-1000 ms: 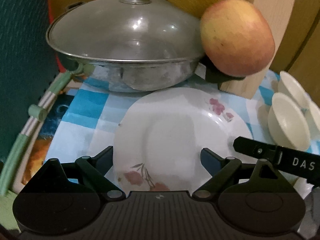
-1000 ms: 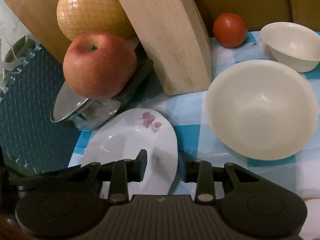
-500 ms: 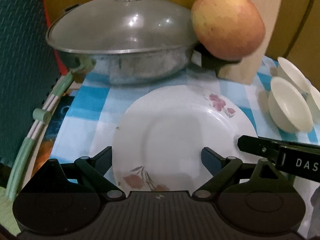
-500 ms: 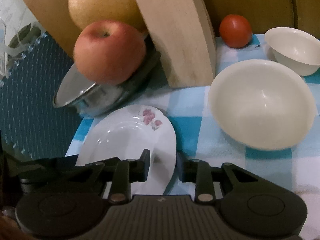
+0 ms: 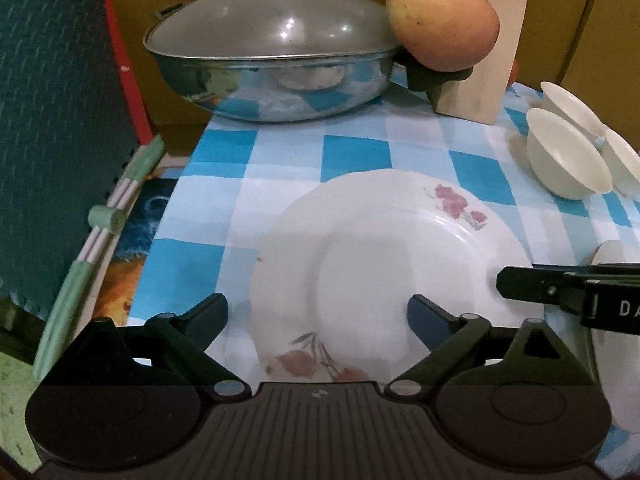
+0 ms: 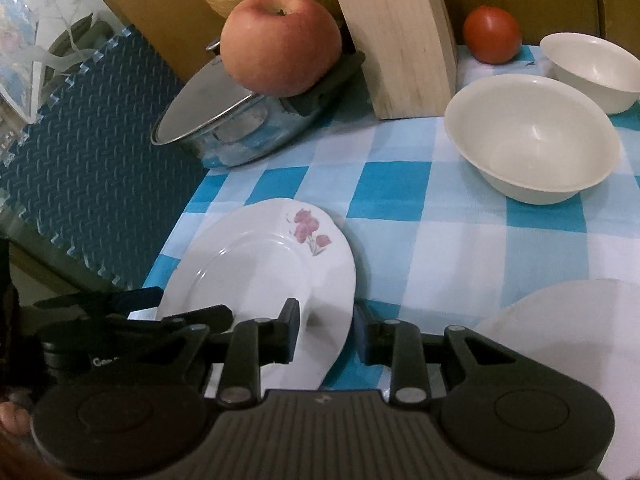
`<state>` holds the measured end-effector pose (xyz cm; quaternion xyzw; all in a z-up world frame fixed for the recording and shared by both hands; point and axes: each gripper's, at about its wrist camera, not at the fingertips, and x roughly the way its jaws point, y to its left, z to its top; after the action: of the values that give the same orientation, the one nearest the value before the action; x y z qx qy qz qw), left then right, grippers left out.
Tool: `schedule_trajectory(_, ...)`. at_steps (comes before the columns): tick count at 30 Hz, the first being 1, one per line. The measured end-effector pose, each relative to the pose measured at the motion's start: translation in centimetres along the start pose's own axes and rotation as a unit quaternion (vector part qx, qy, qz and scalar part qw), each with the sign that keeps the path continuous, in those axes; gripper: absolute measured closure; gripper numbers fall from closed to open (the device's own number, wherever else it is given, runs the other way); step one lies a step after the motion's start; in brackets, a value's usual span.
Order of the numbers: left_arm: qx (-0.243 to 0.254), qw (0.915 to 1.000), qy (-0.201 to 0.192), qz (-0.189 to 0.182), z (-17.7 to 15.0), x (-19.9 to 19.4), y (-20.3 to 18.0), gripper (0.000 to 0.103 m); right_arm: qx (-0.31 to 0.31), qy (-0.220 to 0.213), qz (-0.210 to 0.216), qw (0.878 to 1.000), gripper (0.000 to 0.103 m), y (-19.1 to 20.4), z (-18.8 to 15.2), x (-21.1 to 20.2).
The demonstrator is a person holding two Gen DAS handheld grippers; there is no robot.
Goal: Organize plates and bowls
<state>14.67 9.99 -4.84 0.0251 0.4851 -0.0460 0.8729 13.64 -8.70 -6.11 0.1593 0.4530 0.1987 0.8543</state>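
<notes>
Straddling the plate (image 6: 256, 264), the right gripper (image 6: 326, 330) has 1 finger over the plate's face and the other under its right rim, jaws narrowed almost onto the edge; whether they actually pinch it I cannot tell. That rim is tilted up off the checked cloth (image 6: 440, 240), with a shadow beneath it.

In the left wrist view the left gripper (image 5: 318, 314) is spread wide and holds nothing, its fingers standing either side of the plate's near half. The plate (image 5: 384, 264) lies at the middle of that view, pink flowers at its 1 o'clock and a brown sprig at its 6 o'clock. The right gripper (image 5: 520, 284) reaches in from 3 o'clock to the plate's rim.

From the plate, a lidded pan (image 5: 272, 68) sits at 11 o'clock with an apple (image 5: 444, 16) resting on its dark handle, just beside a wooden board (image 5: 488, 40) standing on edge. 3 cream bowls show at 2 o'clock, the nearest bowl (image 5: 564, 160) upright.

In the right wrist view, 2 bowls sit at 1 o'clock, the big bowl (image 6: 532, 136) nearer, a small bowl (image 6: 592, 64) behind it, and a tomato (image 6: 492, 34) beside the board. Another white dish (image 6: 560, 320) lies at 4 o'clock, partly hidden by the gripper body.
</notes>
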Motion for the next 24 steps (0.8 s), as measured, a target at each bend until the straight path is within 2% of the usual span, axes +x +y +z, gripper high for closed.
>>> schedule_trajectory(6, -0.016, 0.9997, -0.001, -0.017, -0.2, 0.2, 0.3, 0.001, -0.006, -0.01, 0.007, 1.0, 0.079, -0.2, -0.2, 0.0)
schedule_trajectory(16, 0.007, 0.9996, -0.005, -0.026, -0.4, 0.4, -0.7, 0.0, 0.002, -0.015, 0.015, 1.0, 0.077, -0.2, -0.3, 0.0)
schedule_trajectory(24, -0.009, 0.9998, -0.004, -0.017, -0.6, 0.1, -1.0, 0.002, 0.009, -0.015, 0.014, 1.0, 0.077, -0.1, -0.3, 0.0)
